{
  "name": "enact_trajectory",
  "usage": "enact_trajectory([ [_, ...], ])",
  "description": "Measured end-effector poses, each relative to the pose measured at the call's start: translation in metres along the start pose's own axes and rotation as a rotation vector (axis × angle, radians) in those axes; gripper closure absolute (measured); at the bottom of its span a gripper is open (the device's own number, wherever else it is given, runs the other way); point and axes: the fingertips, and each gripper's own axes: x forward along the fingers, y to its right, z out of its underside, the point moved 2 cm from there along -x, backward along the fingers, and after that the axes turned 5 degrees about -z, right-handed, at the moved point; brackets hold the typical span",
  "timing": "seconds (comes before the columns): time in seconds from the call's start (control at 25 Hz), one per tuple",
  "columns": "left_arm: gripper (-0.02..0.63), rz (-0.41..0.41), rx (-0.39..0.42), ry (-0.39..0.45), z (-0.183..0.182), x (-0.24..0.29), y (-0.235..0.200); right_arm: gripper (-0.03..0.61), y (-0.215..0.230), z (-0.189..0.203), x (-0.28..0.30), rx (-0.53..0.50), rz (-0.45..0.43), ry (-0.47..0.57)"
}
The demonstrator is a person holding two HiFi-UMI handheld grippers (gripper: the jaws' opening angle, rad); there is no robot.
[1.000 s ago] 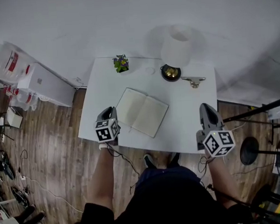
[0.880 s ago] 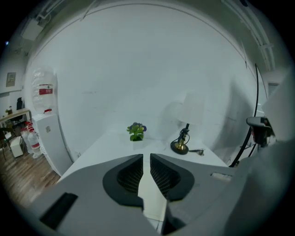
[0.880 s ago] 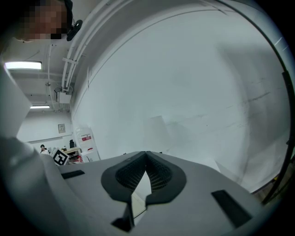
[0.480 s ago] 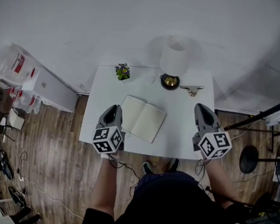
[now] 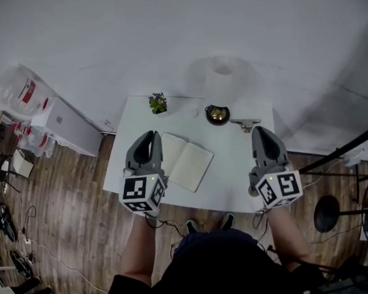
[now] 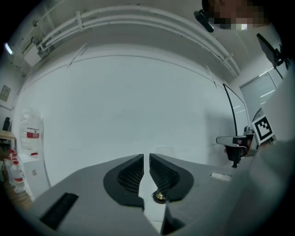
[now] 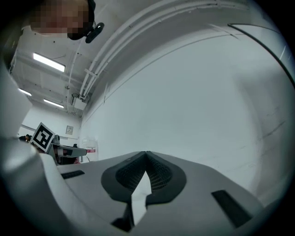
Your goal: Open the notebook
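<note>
The notebook (image 5: 186, 160) lies open on the white table (image 5: 236, 174), its blank pages facing up. Both grippers are held high above the near part of the table and point level at the bare wall. The left gripper (image 5: 147, 136) hangs over the notebook's left edge without touching it. Its jaws (image 6: 146, 156) stand a narrow slit apart with nothing between them. Over the table's right side is the right gripper (image 5: 260, 131), its jaws (image 7: 146, 153) shut and empty. Neither gripper view shows the notebook.
A small potted plant (image 5: 158, 103), a white lamp (image 5: 222, 78) with a brass base (image 5: 217, 114), and a binder clip (image 5: 245, 125) stand along the table's far edge. Water jugs (image 5: 20, 92) and a white box (image 5: 66, 123) sit on the floor at the left.
Both grippers have risen away from the table, the left one more and also forward over the notebook's edge. The notebook lies open as before.
</note>
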Motion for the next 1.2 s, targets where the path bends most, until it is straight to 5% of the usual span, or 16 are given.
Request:
enact_trajectory([
  [0.36,0.581,0.025,0.025,0.122,-0.047,-0.020,0.029,0.574,-0.015,-0.028,-0.011,-0.161,-0.002,0.038],
  [1.2,0.589,0.018,0.002,0.140,-0.053,-0.029,0.029,0.574,-0.022,-0.040,-0.014,-0.177,-0.017,0.036],
])
